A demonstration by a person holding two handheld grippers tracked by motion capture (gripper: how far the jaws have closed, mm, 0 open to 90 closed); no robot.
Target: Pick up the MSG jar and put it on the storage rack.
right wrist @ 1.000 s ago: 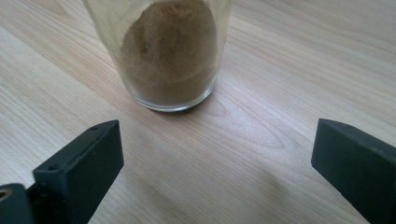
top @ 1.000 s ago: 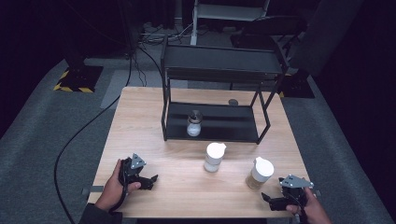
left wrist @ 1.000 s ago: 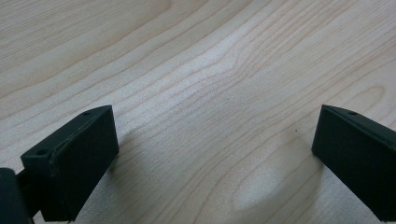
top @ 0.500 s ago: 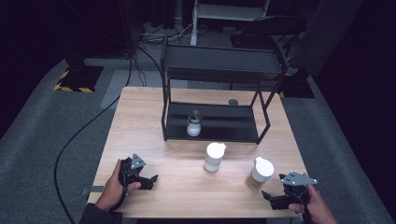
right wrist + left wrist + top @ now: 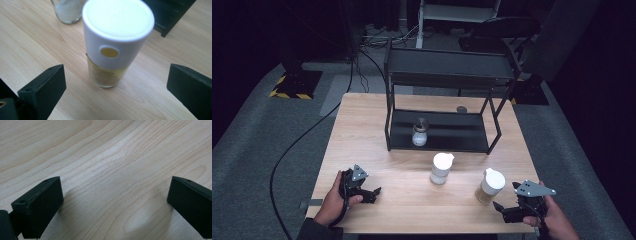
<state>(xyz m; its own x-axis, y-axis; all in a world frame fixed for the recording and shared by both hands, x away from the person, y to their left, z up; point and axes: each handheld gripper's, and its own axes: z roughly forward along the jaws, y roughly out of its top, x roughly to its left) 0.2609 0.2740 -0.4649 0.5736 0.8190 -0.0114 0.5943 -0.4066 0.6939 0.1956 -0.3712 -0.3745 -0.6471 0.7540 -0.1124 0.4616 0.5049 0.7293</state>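
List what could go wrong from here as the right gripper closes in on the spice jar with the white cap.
1. The spice jar is tall, with a wide cap on a narrower glass base; a jaw of the open right gripper touching first could tip it.
2. The second jar stands close by, so a wide sweep might knock it.
3. The jar looks slightly left of centre between the jaws, so closing could push it sideways on the table.

Light wooden table point(image 5: 362, 125), grain plain in both gripper views. Standing directly on it: black two-tier rack point(image 5: 447, 75) toward the far side, a white-capped jar point(image 5: 441, 168) in front of the rack, and a white-capped jar of yellowish powder point(image 5: 489, 185) nearer the right front edge. On the rack's lower shelf, a small glass shaker point(image 5: 419, 132).
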